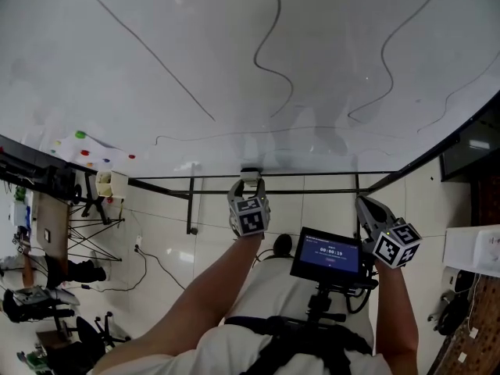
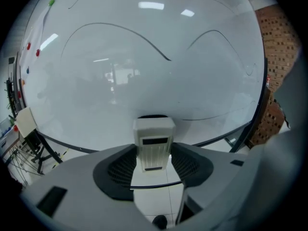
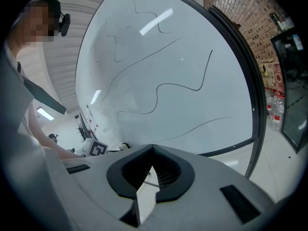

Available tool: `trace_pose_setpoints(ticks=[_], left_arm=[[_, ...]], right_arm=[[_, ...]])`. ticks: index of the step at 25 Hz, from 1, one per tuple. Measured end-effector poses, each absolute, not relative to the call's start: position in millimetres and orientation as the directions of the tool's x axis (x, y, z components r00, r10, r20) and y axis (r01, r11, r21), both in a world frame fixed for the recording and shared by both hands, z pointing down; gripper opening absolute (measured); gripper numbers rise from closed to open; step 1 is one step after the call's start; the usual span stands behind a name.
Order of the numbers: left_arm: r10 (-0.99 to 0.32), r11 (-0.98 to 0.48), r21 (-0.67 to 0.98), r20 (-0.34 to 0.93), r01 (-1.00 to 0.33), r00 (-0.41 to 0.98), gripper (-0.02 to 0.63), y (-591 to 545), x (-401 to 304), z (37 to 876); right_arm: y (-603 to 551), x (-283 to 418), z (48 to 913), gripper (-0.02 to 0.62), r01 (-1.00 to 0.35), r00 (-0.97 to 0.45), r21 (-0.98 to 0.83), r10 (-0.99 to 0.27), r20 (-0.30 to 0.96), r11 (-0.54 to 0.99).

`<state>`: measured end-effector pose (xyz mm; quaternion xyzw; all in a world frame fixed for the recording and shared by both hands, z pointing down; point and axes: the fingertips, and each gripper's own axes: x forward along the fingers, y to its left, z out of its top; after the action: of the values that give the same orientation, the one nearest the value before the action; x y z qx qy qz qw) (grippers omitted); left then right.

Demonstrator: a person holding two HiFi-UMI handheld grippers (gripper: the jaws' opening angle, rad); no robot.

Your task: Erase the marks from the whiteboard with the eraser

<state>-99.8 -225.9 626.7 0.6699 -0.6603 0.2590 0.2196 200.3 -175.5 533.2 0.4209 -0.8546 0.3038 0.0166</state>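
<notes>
Eraser (image 2: pixel 154 143) points lengthwise at whiteboard (image 2: pixel 144 57)

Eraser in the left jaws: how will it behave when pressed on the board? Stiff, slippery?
The eraser looks like a hard, ribbed white plastic shell, so probably stiff and light. The left gripper clamps its lower part between textured pads, which should resist slipping. It sticks out past the jaws, so pressing on the whiteboard may tilt it.

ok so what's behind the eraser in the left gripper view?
The whiteboard, near its bottom edge; the drawn lines sit higher up. The far face of the eraser and the bit of board it covers can't be seen.
</notes>
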Motion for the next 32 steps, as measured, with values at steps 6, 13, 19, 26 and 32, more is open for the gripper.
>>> trace_pose_setpoints(ticks=[6, 13, 19, 26, 32], left_arm=[[-0.755, -0.171, -0.066, 0.650, -0.983, 0.088, 0.253, -229, -48, 630], [-0.699, -0.343, -0.047, 0.680, -0.938, 0.221, 0.253, -225, -10, 637], [-0.775, -0.223, -0.093, 0.620, -0.970, 0.118, 0.253, -225, -54, 624], [-0.759, -0.188, -0.005, 0.635, -0.982, 0.142, 0.255, -227, -47, 631], [-0.742, -0.204, 0.005, 0.651, -0.979, 0.158, 0.255, -230, -28, 637]], right_arm=[[-170, 212, 535, 0.009, -0.744, -0.630, -0.496, -0.718, 0.297, 0.448], [-169, 213, 531, 0.009, -0.742, -0.628, -0.499, -0.724, 0.286, 0.447], [-170, 219, 533, 0.009, -0.747, -0.616, -0.504, -0.736, 0.281, 0.433], [-172, 220, 527, 0.009, -0.748, -0.613, -0.498, -0.745, 0.263, 0.439], [-170, 229, 528, 0.009, -0.756, -0.602, -0.493, -0.753, 0.267, 0.430]])
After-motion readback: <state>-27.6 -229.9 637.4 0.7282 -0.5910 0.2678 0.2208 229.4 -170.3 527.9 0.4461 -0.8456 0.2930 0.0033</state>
